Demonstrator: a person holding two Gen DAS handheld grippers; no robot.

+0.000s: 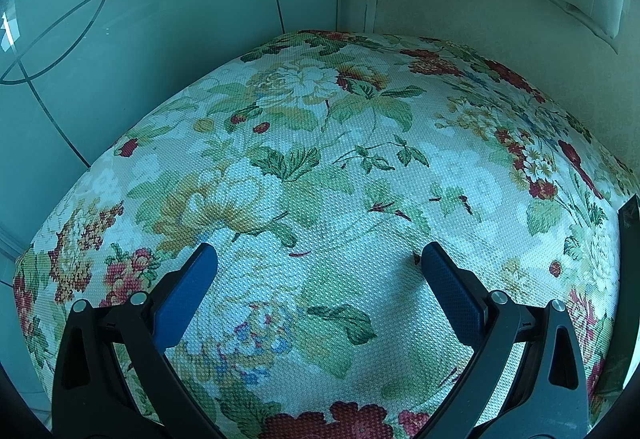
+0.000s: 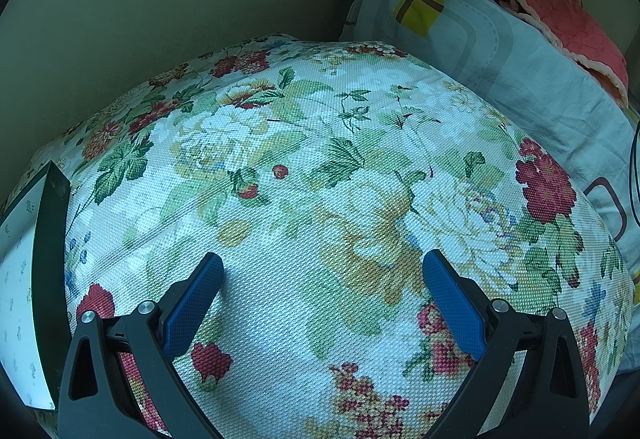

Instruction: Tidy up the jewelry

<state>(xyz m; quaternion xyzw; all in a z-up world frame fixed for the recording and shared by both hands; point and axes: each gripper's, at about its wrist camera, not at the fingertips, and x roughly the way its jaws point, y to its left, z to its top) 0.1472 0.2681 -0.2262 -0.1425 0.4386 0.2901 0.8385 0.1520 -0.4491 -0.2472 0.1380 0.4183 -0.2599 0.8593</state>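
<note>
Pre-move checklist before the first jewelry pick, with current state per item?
1. Left claw open and holding nothing: ok.
2. Right claw open and holding nothing: ok.
3. Jewelry located: not ok; neither view shows any on the floral cloth.
4. Box at the cloth's edge in view: ok in the right view; only a dark sliver shows in the left view.
5. Box contents: cannot tell, only its white printed face and dark edge show.
6. Cloth between both claws bare: ok.

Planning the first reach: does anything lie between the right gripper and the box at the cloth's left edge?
Nothing visible does. The right gripper hangs open over bare floral cloth, and the dark-edged box sits off to its left. No jewelry shows in either view.
</note>
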